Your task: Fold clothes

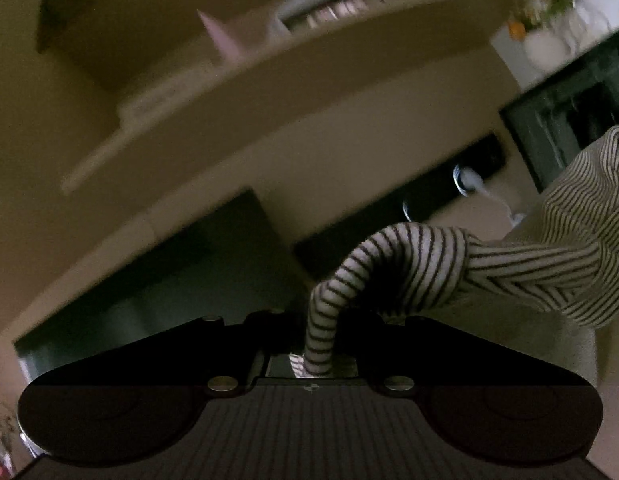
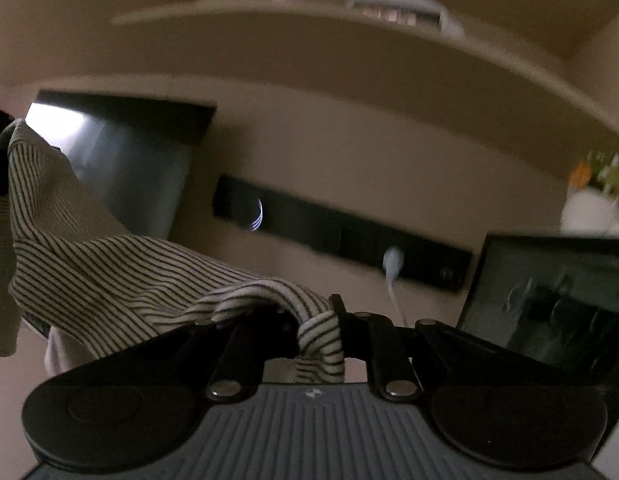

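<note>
Left gripper (image 1: 314,332): black, jaws closed on a rolled, tube-like part of the striped garment (image 1: 509,264); fabric pinched between the jaws, a short tail poking out below them
Right gripper (image 2: 321,338): black, jaws clamped on a bunched edge of the striped garment (image 2: 121,272); small fold hanging below the pinch
Striped garment: cream knit with thin dark stripes; lifted in the air, stretched between both grippers; in the left wrist view running from the jaws up and to the right edge; in the right wrist view running from the jaws up and to the left edge; middle sagging in loose folds
Garment ends: far corner at the frame edge in each view, gathered into a knot-like bunch; too little shown to tell sleeve from hem
Shelf (image 1: 293,60): beige, curved by the lens, high above the grippers; blurred white object and pink cone-shaped object on top
Wall (image 2: 309,152): beige, behind the garment
Power strip (image 2: 349,236): long dark bar on the wall, white plug (image 2: 392,262) with cable hanging from it
Dark screen (image 2: 557,300): right of the power strip, reflective
Flowers (image 1: 549,4): orange and green, in a white pot, upper right of the left wrist view, blurred
Sharpness: both views blurred, fine detail unreadable
</note>
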### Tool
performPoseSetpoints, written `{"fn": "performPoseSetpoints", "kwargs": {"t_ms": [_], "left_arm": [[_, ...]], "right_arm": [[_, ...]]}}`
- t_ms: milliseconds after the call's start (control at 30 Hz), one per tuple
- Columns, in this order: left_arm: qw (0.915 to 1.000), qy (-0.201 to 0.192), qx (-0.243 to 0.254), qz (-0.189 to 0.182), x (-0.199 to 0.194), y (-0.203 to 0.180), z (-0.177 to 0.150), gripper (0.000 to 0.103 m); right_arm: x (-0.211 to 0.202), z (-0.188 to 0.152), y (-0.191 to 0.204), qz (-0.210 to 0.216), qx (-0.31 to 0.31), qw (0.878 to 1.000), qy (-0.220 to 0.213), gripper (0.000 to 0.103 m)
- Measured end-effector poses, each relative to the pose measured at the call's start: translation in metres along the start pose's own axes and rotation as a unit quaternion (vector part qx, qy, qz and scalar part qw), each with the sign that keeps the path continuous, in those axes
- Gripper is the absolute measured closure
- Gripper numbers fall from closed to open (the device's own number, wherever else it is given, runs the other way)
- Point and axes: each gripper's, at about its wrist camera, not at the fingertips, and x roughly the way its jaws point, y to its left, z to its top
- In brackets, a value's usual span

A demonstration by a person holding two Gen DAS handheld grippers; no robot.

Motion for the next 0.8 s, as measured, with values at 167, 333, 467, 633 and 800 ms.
{"fn": "performPoseSetpoints", "kwargs": {"t_ms": [167, 333, 467, 633, 800], "left_arm": [[0.9988, 0.042, -0.025, 0.0, 0.023, 0.009, -0.01, 0.095], [0.9825, 0.162, -0.084, -0.034, 0.096, 0.006, -0.05, 0.084], [0.9602, 0.239, -0.132, -0.058, 0.142, 0.004, -0.08, 0.062], [0.9581, 0.247, -0.124, -0.076, 0.146, -0.007, -0.093, 0.034], [0.9489, 0.255, -0.146, -0.117, 0.138, -0.016, -0.107, 0.028]], "right_arm": [[0.007, 0.021, 0.0, 0.013, -0.001, 1.0, -0.009, 0.09], [0.096, 0.002, 0.018, 0.038, -0.017, 0.995, 0.091, 0.085], [0.154, -0.025, 0.026, 0.058, -0.004, 0.984, 0.17, 0.076], [0.172, -0.044, 0.032, 0.077, -0.014, 0.978, 0.193, 0.049], [0.186, -0.058, 0.039, 0.099, -0.022, 0.973, 0.21, 0.043]]}}
